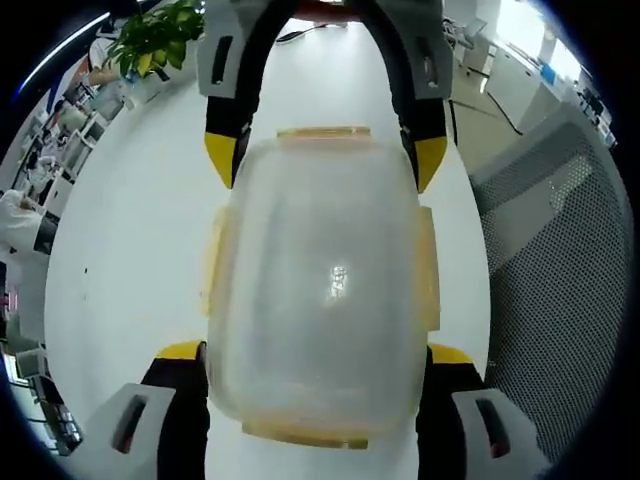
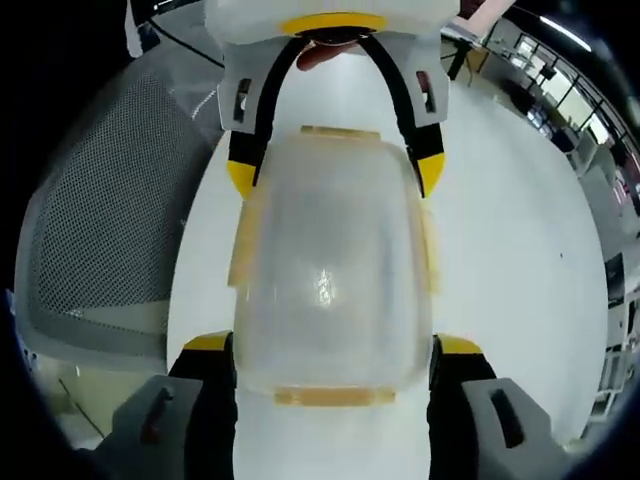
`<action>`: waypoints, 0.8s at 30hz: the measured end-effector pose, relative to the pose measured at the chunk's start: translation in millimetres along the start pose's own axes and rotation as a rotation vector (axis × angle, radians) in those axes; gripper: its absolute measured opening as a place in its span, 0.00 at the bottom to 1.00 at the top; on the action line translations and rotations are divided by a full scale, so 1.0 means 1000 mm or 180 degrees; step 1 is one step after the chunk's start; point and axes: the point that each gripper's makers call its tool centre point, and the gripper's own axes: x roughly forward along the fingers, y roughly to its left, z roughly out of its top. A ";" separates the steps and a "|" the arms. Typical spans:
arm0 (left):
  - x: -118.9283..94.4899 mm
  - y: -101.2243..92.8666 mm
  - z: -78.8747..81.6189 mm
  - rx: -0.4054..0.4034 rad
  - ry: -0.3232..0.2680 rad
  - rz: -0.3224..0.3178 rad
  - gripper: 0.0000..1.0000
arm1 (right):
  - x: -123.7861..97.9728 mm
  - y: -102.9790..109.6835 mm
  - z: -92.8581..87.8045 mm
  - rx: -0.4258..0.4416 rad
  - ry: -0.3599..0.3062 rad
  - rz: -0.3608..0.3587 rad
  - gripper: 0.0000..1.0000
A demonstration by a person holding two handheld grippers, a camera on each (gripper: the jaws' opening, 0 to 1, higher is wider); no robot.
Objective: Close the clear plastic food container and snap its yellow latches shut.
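Container: the clear plastic food container [image 1: 320, 290] sits on a white table [image 1: 130, 250], lid down on the body, between the two grippers, which face each other from its two ends.
Latches: pale yellow latches [image 1: 323, 133] show on all four sides; whether any is snapped home I cannot tell.
Left gripper [image 1: 318, 355]: jaws apart, straddling the near end of the container, yellow tips just beside its side walls; actual contact is unclear.
Right gripper [image 2: 335, 348]: the same at the opposite end, jaws spread around the container rather than clamped on it.
Handling, as a judgement: it looks empty, so light and apt to slide on the smooth table; thin walls and lid will flex, and the frosted plastic is probably slippery.
Where to hold: steady one end with one gripper, press with the other on a latch flap near its hinge edge, not on the lid's middle.
Surroundings: a grey mesh chair [image 1: 560, 260] stands beside the table.
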 end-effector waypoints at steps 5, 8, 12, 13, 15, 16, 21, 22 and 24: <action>0.001 0.000 -0.001 0.0014 0.0018 0.0003 0.84 | 0.001 0.000 0.000 0.0018 -0.0014 -0.0008 0.76; 0.000 0.000 -0.001 0.0015 0.0018 0.0002 0.83 | 0.001 0.000 0.001 0.0028 -0.0037 -0.0011 0.76; 0.000 -0.001 -0.004 0.0022 0.0025 -0.0002 0.83 | 0.002 0.002 0.003 0.0039 -0.0052 -0.0015 0.76; -0.001 -0.001 -0.005 0.0024 0.0029 -0.0003 0.83 | 0.002 0.003 0.005 0.0038 -0.0048 -0.0013 0.76; -0.001 -0.002 -0.007 0.0030 0.0045 -0.0006 0.84 | 0.003 0.003 0.008 0.0040 -0.0043 -0.0015 0.76; -0.002 -0.002 -0.009 0.0036 0.0053 -0.0009 0.84 | 0.004 0.004 0.009 0.0041 -0.0040 -0.0015 0.76; -0.004 -0.002 -0.015 0.0025 0.0032 -0.0008 0.84 | 0.006 0.004 0.014 0.0040 -0.0034 -0.0015 0.76; -0.005 -0.002 -0.016 0.0022 0.0028 -0.0007 0.84 | 0.006 0.004 0.016 0.0037 -0.0031 -0.0014 0.76; -0.006 -0.002 -0.019 0.0015 0.0026 -0.0006 0.84 | 0.008 0.004 0.018 0.0030 -0.0025 -0.0013 0.76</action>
